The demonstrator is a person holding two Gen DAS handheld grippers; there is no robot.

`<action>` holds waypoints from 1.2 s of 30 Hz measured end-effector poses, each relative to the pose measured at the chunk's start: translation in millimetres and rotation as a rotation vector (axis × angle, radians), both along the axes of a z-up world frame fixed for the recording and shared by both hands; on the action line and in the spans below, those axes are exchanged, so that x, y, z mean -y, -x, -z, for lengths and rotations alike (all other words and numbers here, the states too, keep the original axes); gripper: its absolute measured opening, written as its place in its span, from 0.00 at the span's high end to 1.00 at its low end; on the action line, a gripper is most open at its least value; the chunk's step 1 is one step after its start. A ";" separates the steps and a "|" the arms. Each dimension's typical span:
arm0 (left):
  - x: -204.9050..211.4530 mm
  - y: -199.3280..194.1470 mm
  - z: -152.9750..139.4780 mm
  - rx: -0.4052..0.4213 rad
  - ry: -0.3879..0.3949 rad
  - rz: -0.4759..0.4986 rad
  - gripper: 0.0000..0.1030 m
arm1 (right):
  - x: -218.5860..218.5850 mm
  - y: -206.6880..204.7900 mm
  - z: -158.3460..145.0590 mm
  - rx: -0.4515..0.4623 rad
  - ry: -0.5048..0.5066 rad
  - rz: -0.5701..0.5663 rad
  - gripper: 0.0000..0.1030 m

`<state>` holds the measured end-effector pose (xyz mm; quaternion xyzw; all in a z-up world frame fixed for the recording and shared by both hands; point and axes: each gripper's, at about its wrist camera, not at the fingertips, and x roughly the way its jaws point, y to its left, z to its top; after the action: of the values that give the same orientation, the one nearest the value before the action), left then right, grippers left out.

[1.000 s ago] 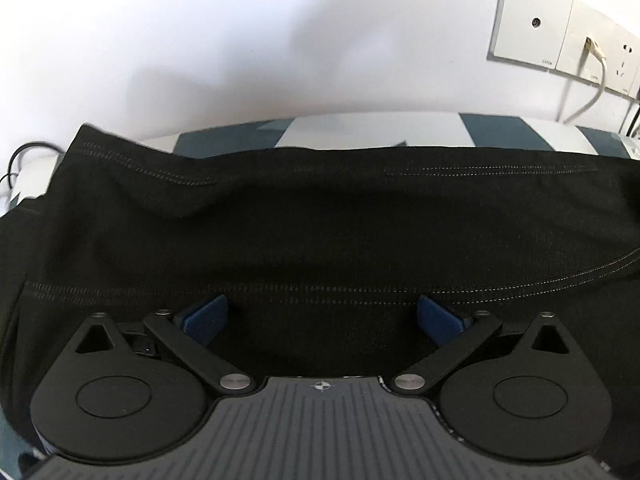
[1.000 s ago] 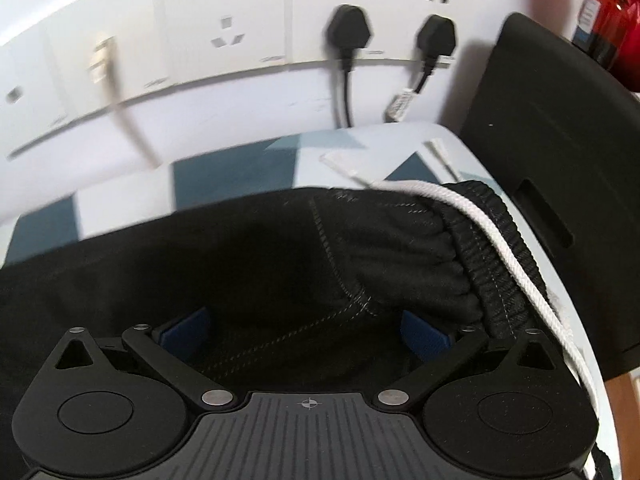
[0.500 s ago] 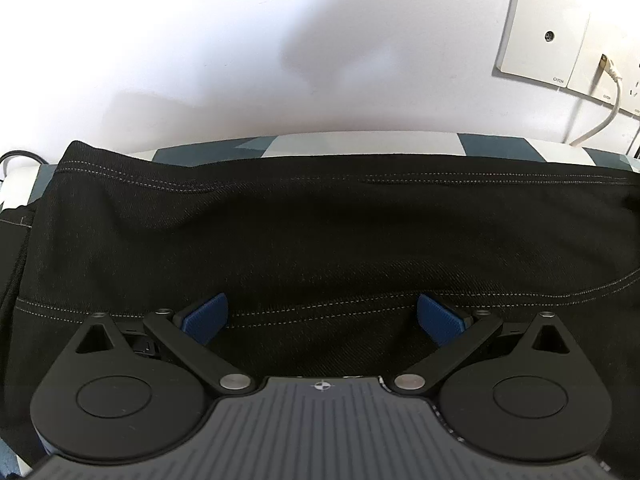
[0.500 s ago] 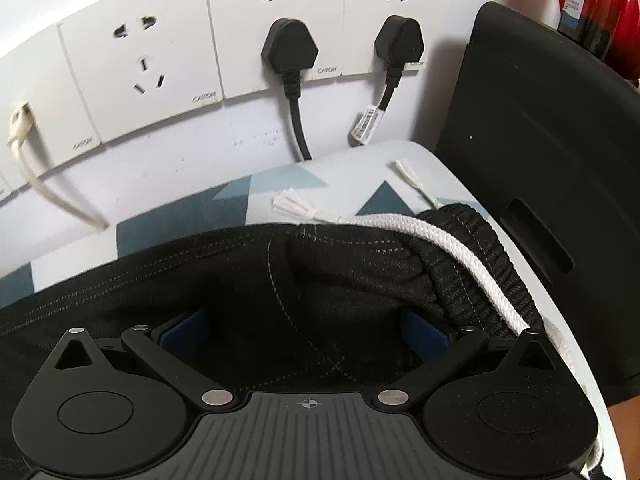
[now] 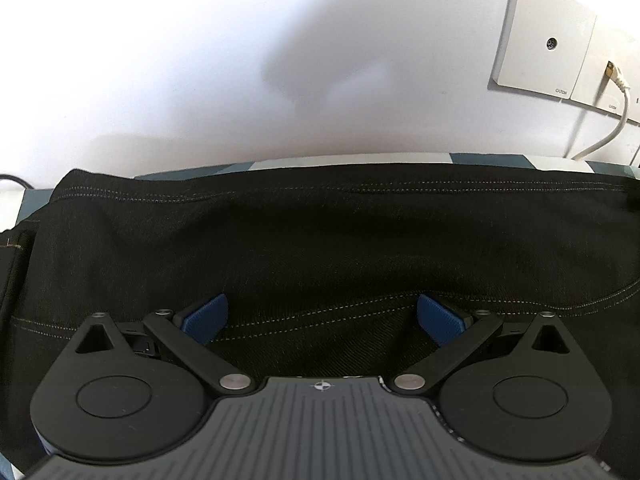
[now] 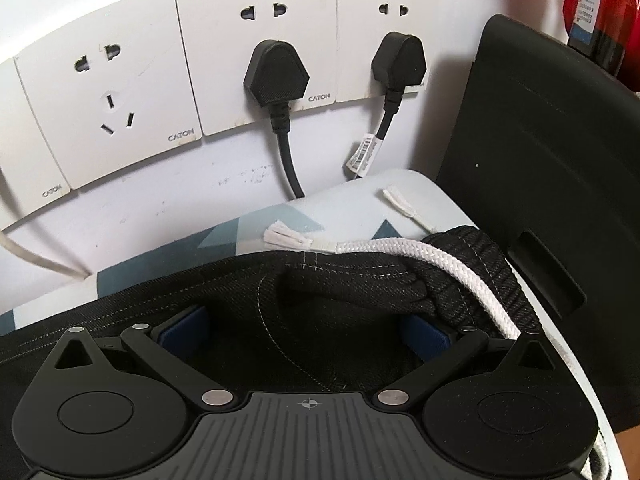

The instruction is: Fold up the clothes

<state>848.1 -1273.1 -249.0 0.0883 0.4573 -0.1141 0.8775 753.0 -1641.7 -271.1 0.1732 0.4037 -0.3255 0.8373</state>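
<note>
In the last second both grippers have carried the black trousers (image 5: 320, 240) toward the wall, and the far fold of the cloth now lies close to the back edge of the table (image 6: 352, 196), with only a thin strip of the blue and white table cover showing beyond it. The left gripper (image 5: 322, 318) has its fingers spread wide, and cloth lies between the blue pads (image 5: 206, 316); they are not pressing on it, so the trousers seem released here. The right gripper (image 6: 304, 330) is also spread, near the right back corner of the table, where the bunched waistband (image 6: 460, 280) and the white drawstring (image 6: 420, 252) rest. The sockets (image 6: 260, 56) look much bigger than a second ago, so this gripper has come nearer to the wall. It is hard to see under the cloth, but probably one lengthwise fold is now laid down. If so, the next step would be a new grasp for the crosswise fold.
</note>
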 end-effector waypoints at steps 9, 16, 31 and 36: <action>5.5 11.0 0.5 0.041 -0.015 0.025 0.00 | 8.2 -9.8 3.2 0.011 0.034 0.010 0.01; -19.7 61.3 -27.9 0.074 -0.056 0.077 0.03 | -1.8 23.3 -12.0 0.087 0.008 -0.038 0.01; -104.1 227.9 -45.9 -0.104 0.122 0.097 0.02 | -44.9 274.5 -78.1 0.380 -0.092 0.272 0.01; -146.9 263.8 -62.2 -0.076 0.169 0.110 0.02 | -97.4 349.3 -69.9 0.245 -0.092 0.313 0.01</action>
<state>584.4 -1126.3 -186.8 0.0345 0.4736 -0.2035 0.8562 403.7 -1544.3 -201.3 0.3103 0.2813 -0.4095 0.8105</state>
